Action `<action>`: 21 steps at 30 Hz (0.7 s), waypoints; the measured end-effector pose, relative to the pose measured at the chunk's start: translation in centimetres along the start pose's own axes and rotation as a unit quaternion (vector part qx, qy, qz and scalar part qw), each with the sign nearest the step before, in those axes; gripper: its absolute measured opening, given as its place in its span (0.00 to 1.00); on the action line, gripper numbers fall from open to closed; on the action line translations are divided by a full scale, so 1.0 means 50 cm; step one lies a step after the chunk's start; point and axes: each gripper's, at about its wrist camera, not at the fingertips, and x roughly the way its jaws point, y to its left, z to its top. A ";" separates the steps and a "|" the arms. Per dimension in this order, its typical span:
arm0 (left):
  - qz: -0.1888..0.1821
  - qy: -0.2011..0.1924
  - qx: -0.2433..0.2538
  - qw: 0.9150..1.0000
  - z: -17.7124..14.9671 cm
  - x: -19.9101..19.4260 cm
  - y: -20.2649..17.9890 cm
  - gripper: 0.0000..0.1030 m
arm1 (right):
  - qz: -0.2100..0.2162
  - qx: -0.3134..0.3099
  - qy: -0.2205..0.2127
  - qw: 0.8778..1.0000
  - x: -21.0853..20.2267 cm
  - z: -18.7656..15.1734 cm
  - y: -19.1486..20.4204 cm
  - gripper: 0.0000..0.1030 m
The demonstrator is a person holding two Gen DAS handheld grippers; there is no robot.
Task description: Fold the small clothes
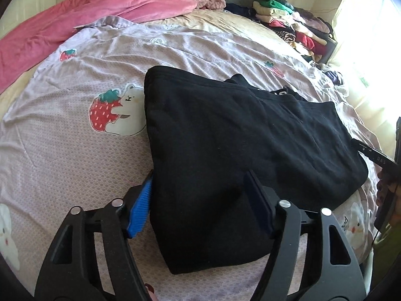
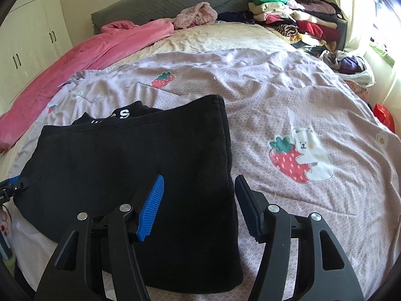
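A black garment (image 1: 238, 130) (image 2: 125, 163) lies folded flat on the lilac strawberry-print bedsheet (image 1: 75, 150) (image 2: 300, 100), with white lettering showing at its far edge. My left gripper (image 1: 199, 175) stands open astride the garment's near left edge: the blue pad sits at the cloth's side and the dark finger rests over the cloth. My right gripper (image 2: 199, 178) is open over the near right edge, blue pad above the cloth, dark finger over the sheet. The other tool shows at the frame edge in each view: the right (image 1: 376, 155), the left (image 2: 12, 185).
A pink blanket (image 1: 75, 17) (image 2: 87, 55) runs along the bed's left side. Stacked folded clothes (image 1: 295, 25) (image 2: 295, 20) sit at the far right by the grey headboard (image 2: 175, 2). Loose clothes and a red bag (image 2: 383, 115) lie near the window.
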 end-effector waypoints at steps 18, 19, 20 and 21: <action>0.001 0.005 -0.007 1.000 -0.013 -0.014 0.000 0.07 | 0.003 0.007 0.031 1.000 0.008 -0.022 -0.008 0.19; 0.000 0.005 -0.002 1.000 -0.015 -0.015 -0.004 0.07 | 0.002 0.004 0.032 0.999 0.008 -0.023 -0.007 0.08; 0.004 0.003 0.002 1.000 -0.017 -0.016 -0.006 0.07 | -0.002 0.001 0.032 0.999 0.006 -0.024 -0.006 0.05; 0.005 0.003 0.004 1.000 -0.018 -0.016 -0.008 0.06 | -0.005 -0.003 0.031 1.000 0.003 -0.025 -0.003 0.04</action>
